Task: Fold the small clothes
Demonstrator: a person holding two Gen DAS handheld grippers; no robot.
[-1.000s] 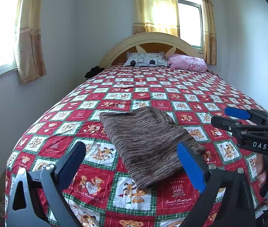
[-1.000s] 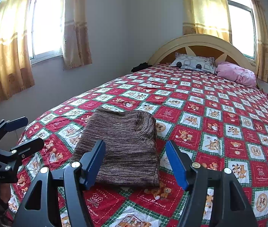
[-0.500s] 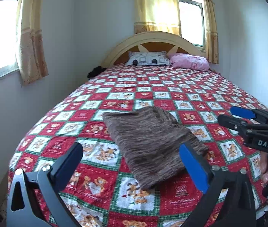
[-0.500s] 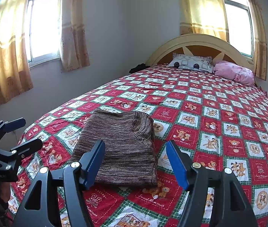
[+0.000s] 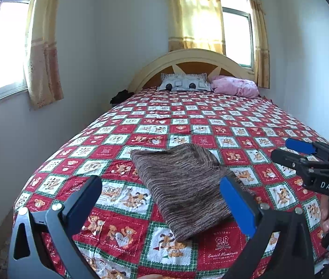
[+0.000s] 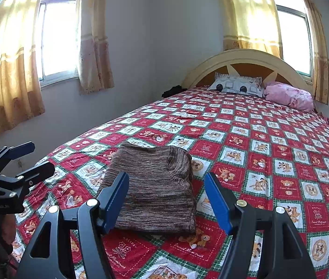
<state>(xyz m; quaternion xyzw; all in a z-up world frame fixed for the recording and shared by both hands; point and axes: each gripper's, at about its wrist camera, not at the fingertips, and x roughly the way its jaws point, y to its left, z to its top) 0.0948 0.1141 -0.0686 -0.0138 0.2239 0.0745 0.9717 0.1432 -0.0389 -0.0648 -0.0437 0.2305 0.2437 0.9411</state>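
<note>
On the near half of the bed [image 5: 211, 121], at about 6 o'clock in both views, a brown striped sweater [image 5: 185, 186] lies folded into a compact rectangle on the red checked quilt [image 6: 257, 144]. Left gripper [image 5: 162, 200]: fingers spread wide, nothing between them, held above the quilt and apart from the cloth; seen from the right wrist it sits at 9 o'clock [image 6: 28, 160], jaws parted. Right gripper [image 6: 166, 197]: blue pads wide apart, empty, framing the sweater's near edge without touching it; from the left wrist it appears at 3 o'clock [image 5: 292, 151], also parted. At 12 o'clock, against the arched headboard [image 5: 194, 58], a grey patterned pillow [image 5: 184, 82] and a pink pillow [image 5: 234, 86] lie side by side. Yellow curtains [image 6: 250, 16] hang at the windows.
</note>
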